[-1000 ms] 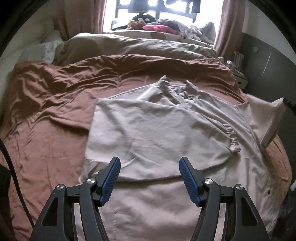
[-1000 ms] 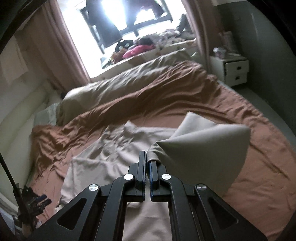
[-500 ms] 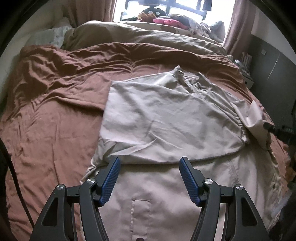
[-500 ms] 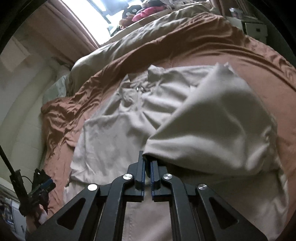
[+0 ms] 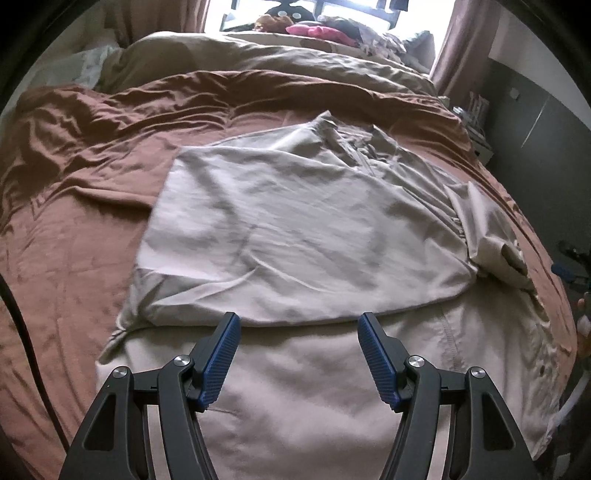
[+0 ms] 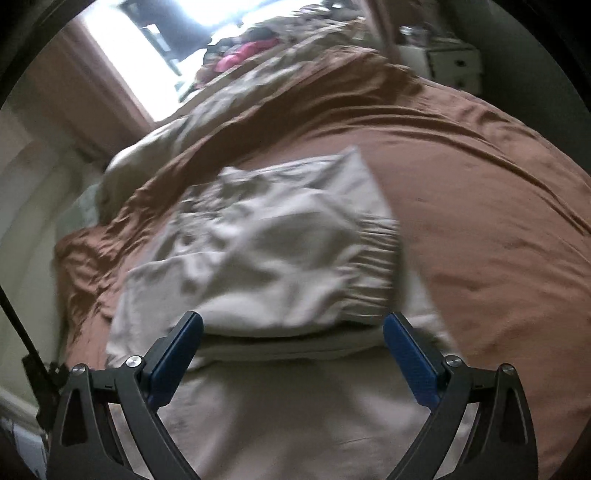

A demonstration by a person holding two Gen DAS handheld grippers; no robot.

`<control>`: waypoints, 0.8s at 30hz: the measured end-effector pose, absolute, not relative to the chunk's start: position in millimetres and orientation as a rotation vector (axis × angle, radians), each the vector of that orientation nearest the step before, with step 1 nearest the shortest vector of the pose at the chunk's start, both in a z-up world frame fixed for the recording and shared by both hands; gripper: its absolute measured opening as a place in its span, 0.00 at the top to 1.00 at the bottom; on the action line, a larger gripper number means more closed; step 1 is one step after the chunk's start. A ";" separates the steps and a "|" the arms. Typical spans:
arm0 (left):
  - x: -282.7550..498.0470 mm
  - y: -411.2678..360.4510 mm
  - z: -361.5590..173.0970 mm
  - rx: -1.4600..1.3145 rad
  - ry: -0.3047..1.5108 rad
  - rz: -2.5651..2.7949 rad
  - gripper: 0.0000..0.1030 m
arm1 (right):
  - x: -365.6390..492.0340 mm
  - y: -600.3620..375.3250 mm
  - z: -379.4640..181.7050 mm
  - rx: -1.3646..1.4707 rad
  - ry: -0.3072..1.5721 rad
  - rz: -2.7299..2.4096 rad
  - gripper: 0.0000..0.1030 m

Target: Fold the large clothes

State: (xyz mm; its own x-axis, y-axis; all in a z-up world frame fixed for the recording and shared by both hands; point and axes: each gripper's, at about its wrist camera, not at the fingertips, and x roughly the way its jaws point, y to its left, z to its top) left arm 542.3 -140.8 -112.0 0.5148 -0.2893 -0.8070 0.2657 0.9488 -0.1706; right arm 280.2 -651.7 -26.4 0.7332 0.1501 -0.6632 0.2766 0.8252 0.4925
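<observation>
A large beige shirt (image 5: 303, 236) lies spread on the brown bed cover (image 5: 74, 229), with one sleeve folded across its body. It also shows in the right wrist view (image 6: 266, 266), blurred, with a gathered cuff (image 6: 373, 254) lying on top. My left gripper (image 5: 297, 325) is open and empty, above the shirt's lower half near the folded sleeve's edge. My right gripper (image 6: 293, 328) is open and empty, above the shirt just before the folded sleeve. The right gripper is partly visible at the right edge of the left wrist view (image 5: 570, 264).
A beige duvet (image 5: 258, 51) is bunched at the head of the bed below a bright window (image 5: 332, 11) with clutter on the sill. A white bedside cabinet (image 6: 450, 62) stands at the right. A dark wall (image 5: 535, 122) runs along the bed's right side.
My right gripper has opened and let go of the sleeve, which now lies folded over the shirt. It has drawn back. My left gripper stays open and has shifted slightly.
</observation>
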 end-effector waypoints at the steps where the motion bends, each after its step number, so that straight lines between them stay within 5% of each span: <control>1: 543.5 -142.1 -114.2 -0.024 0.977 -0.334 0.34 | 282.4 -652.9 -30.7 0.618 0.761 -0.080 0.06; 6: 548.6 -138.3 -123.3 -0.011 0.996 -0.324 0.35 | 311.7 -655.8 -59.1 0.654 0.815 -0.102 0.29; 11: 548.5 -116.1 -123.8 -0.012 0.995 -0.294 0.34 | 338.1 -645.8 -78.4 0.669 0.879 -0.103 0.33; 15: 548.0 -93.3 -121.9 -0.032 0.992 -0.263 0.35 | 346.4 -643.6 -84.8 0.684 0.910 -0.098 0.67; 24: 539.2 -60.5 -112.0 -0.100 0.957 -0.243 0.35 | 337.8 -588.6 15.4 0.494 0.756 -0.035 0.69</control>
State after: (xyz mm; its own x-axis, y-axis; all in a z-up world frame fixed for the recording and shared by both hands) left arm 539.2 -60.5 -112.0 0.5510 -0.2493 -0.7964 0.1614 0.9681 -0.1914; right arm 337.8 -588.6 15.4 0.7326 0.1437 -0.6653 0.2051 0.8854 0.4170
